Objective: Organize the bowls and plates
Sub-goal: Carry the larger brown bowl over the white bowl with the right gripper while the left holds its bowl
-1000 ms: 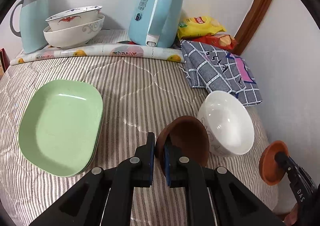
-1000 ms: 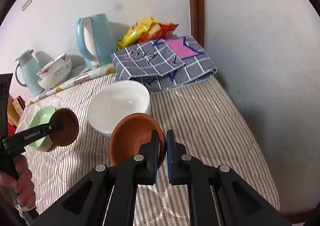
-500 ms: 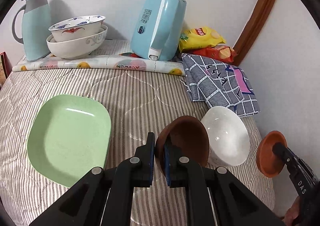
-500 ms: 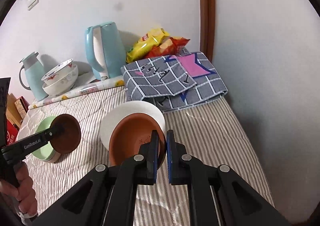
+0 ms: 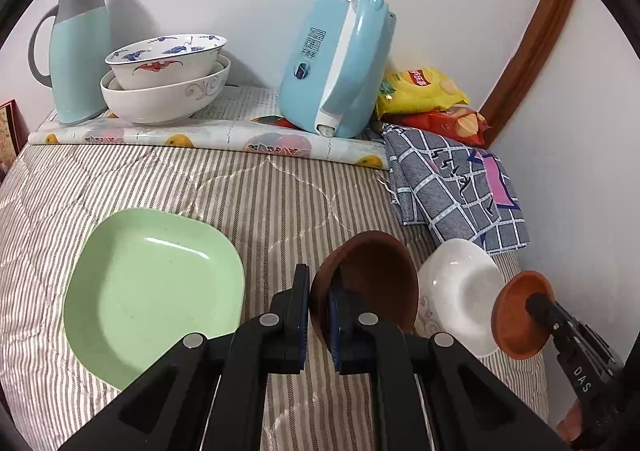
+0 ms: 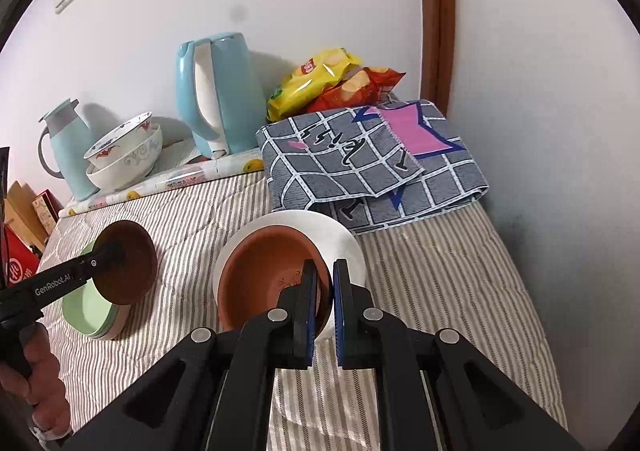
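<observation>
My left gripper (image 5: pixel 318 291) is shut on the rim of a dark brown bowl (image 5: pixel 372 275), held above the striped bed between the stacked green plates (image 5: pixel 152 291) and a white bowl (image 5: pixel 460 291). My right gripper (image 6: pixel 325 287) is shut on the rim of a terracotta bowl (image 6: pixel 268 275), held over the white bowl (image 6: pixel 340 239). The right gripper with its terracotta bowl (image 5: pixel 516 315) shows at the lower right of the left wrist view. The left gripper's brown bowl (image 6: pixel 128 263) shows over the green plates (image 6: pixel 88 311) in the right wrist view.
Two stacked patterned bowls (image 5: pixel 164 79), a teal thermos jug (image 5: pixel 80 51) and a blue kettle (image 5: pixel 340 63) stand at the back by the wall. Snack bags (image 5: pixel 424 91) and a folded checked blanket (image 5: pixel 452 187) lie at the back right. The wall runs along the right edge.
Both grippers have risen and pulled back with their bowls. The terracotta bowl has moved from in front of the white bowl to over it.
</observation>
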A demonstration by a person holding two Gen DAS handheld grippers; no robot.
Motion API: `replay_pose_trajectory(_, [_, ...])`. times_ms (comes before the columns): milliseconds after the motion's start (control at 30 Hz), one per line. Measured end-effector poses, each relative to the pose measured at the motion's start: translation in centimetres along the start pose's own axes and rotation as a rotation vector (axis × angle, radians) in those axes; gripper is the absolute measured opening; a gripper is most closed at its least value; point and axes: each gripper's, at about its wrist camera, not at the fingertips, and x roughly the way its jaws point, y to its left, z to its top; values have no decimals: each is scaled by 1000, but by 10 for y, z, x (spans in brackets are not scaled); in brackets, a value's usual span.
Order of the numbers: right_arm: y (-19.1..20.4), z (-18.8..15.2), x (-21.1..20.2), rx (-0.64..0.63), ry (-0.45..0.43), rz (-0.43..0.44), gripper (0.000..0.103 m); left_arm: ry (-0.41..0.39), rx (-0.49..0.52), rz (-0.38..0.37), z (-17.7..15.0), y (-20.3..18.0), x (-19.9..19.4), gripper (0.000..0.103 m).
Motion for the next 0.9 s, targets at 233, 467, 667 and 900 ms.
replay_pose_trajectory(233, [9, 3, 25, -32, 29, -9, 8, 4, -14, 9, 7, 4, 9, 9])
replay_pose_trajectory(467, [10, 1, 48, -41, 67, -16, 8, 18, -28, 12, 11, 10, 21, 9])
replay_pose_trajectory(667, [11, 2, 64, -55, 95, -32, 8, 16, -30, 4, 16, 10, 25, 9])
replay_pose_trajectory(900, [11, 2, 76, -60, 125, -35, 8, 20, -33, 0, 18, 10, 31, 9])
